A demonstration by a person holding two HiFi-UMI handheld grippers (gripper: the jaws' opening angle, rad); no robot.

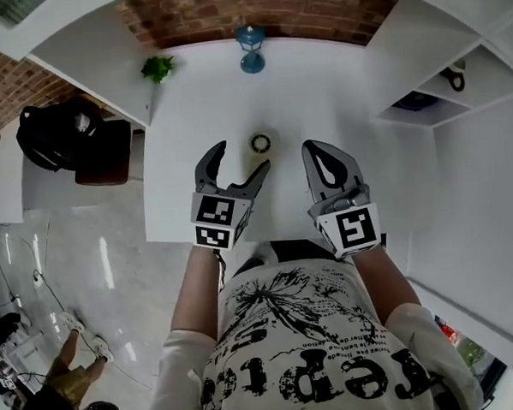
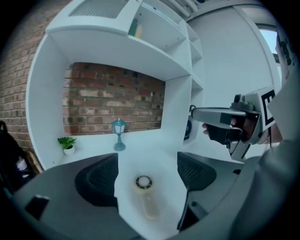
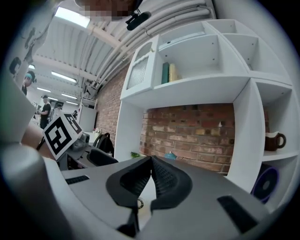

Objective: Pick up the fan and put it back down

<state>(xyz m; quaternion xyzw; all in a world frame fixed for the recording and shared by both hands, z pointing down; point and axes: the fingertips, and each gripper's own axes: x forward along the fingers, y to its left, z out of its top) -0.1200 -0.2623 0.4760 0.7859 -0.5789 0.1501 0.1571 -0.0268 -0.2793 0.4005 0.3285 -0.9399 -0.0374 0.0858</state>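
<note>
A small pale hand fan point(image 1: 261, 142) lies flat on the white table point(image 1: 191, 109), its round grille facing up. My left gripper point(image 1: 242, 156) is open just short of it, with the right finger close beside the fan and not touching. In the left gripper view the fan point(image 2: 144, 183) lies on the table between the spread jaws of the left gripper point(image 2: 147, 174), its handle pointing back toward me. My right gripper point(image 1: 315, 147) is shut on nothing, to the right of the fan. In the right gripper view its jaws point(image 3: 151, 161) meet, and the fan point(image 3: 139, 203) peeks out below.
A blue lantern point(image 1: 251, 48) and a small potted plant point(image 1: 157, 69) stand at the back of the table against the brick wall. White shelves on the right hold a mug point(image 1: 457, 78) and a dark disc point(image 1: 418, 101). A black bag point(image 1: 60, 133) sits left of the table.
</note>
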